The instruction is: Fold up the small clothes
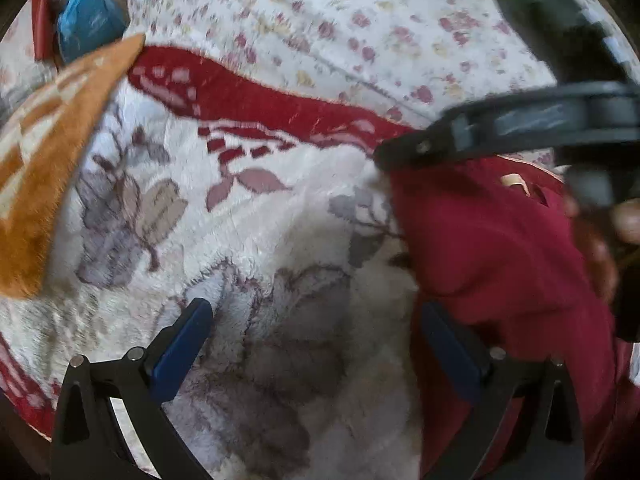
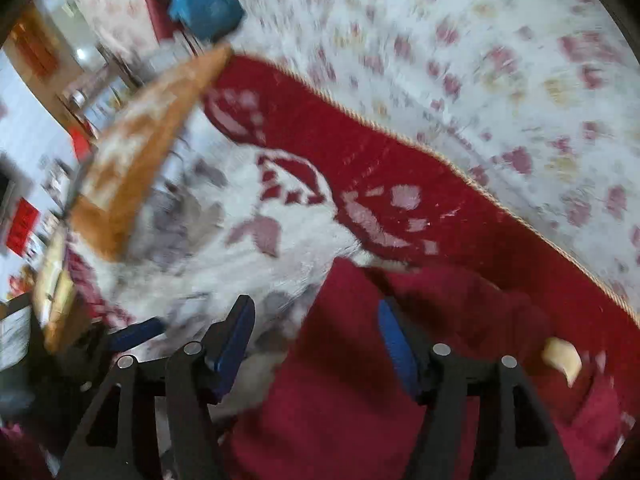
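So the whole scene sat on a thick fuzzy blanket (image 1: 280,216), white plush with faded grey and mauve leaf shapes woven in and a deep red border band with a thin corded edge, and past that edge was a thinner white sheet (image 1: 340,20) dotted with small pink and yellow flowers. The small garment (image 1: 492,248) was a soft dark red knit-looking piece, bunched and rumpled rather than flat, lying on the blanket toward the right of the left wrist view and filling the bottom middle of the right wrist view, with a little cream-coloured tag or toggle on it. An orange and cream plush cushion corner (image 1: 44,168) poked in from the left, pointy and fuzzy, and a crinkly blue bag (image 1: 88,20) sat far back. The left gripper (image 1: 316,348) was angled steeply down at the blanket, its blue-padded fingers spread wide with only white plush between them, and its right finger was just beside the edge of the red garment. The right gripper (image 2: 316,344) also pointed steeply down, about half open, with the garment's edge lying between its fingers but nothing pinched that I could see. Both views were smeared with blur, the right one worse. A hand (image 1: 624,220) showed at the right edge of the left view, behind the other gripper's black frame.
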A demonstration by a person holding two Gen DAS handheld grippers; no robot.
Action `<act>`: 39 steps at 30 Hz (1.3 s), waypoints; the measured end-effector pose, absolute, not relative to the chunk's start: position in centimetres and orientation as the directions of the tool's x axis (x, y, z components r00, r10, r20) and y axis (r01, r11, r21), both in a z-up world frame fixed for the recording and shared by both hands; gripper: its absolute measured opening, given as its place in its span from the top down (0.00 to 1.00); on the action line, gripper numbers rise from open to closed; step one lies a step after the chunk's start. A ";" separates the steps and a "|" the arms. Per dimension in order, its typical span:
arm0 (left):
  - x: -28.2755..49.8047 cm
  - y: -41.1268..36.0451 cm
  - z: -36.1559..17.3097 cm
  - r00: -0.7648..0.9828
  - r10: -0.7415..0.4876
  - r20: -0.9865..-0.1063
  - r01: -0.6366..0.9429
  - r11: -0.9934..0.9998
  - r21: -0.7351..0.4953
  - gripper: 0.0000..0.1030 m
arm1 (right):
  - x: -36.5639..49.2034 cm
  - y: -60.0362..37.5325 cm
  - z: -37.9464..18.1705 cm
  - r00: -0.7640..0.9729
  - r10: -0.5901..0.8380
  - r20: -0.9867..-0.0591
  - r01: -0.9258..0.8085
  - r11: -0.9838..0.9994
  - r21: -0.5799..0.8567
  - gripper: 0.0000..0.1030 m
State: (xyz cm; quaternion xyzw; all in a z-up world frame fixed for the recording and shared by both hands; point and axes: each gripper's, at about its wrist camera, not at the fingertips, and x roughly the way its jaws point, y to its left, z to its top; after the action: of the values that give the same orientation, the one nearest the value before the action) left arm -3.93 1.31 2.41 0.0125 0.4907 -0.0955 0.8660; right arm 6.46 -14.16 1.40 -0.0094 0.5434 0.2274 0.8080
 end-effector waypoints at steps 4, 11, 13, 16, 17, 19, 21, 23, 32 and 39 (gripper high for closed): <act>-3.7 2.3 2.6 0.484 -0.170 -0.859 0.162 0.981 -0.103 0.00 | 7.4 -13.8 0.1 0.262 0.361 -0.895 -0.370 0.894 0.252 0.91; -2.4 4.9 3.7 0.539 -0.082 -0.839 0.073 0.996 -0.050 0.00 | 9.3 -12.0 -0.8 0.268 0.501 -0.823 -0.371 0.842 0.391 0.91; -1.9 5.4 3.8 0.539 -0.082 -0.838 0.048 0.997 -0.067 0.00 | 9.2 -11.5 -1.4 0.270 0.501 -0.822 -0.375 0.841 0.389 0.88; -2.1 5.1 4.5 0.563 -0.104 -0.820 0.051 0.995 -0.091 0.00 | 7.6 -14.2 1.6 0.310 0.536 -0.785 -0.340 0.834 0.435 0.58; -2.2 4.8 4.7 0.570 -0.112 -0.814 0.061 0.994 -0.094 0.00 | 6.9 -15.4 2.5 0.335 0.539 -0.772 -0.326 0.836 0.442 0.49; -2.5 3.7 5.0 0.584 -0.133 -0.801 0.094 0.991 -0.097 0.00 | 4.4 -18.7 4.8 0.403 0.502 -0.765 -0.297 0.863 0.410 0.39; -2.6 2.5 5.1 0.589 -0.142 -0.795 0.124 0.989 -0.085 0.00 | 1.3 -22.0 6.2 0.434 0.441 -0.786 -0.261 0.896 0.359 0.39; -2.4 1.4 4.8 0.582 -0.137 -0.801 0.144 0.987 -0.065 0.00 | -2.4 -26.1 6.7 0.482 0.294 -0.826 -0.142 0.956 0.257 0.39; -1.8 0.3 2.2 0.522 -0.044 -0.852 0.112 0.994 0.018 0.00 | -14.3 -41.0 8.6 0.512 0.019 -0.859 0.256 0.951 0.174 0.37; -3.9 -0.7 4.4 0.583 -0.077 -0.808 0.126 0.992 -0.004 0.00 | -14.7 -42.5 9.2 0.527 0.050 -0.848 0.247 0.946 0.209 0.33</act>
State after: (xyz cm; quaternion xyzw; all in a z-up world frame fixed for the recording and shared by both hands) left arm -3.86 -0.66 4.43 0.0267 0.4528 -0.0570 0.8894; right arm -14.72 -42.52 9.21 0.1539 0.4827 -0.0574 0.8602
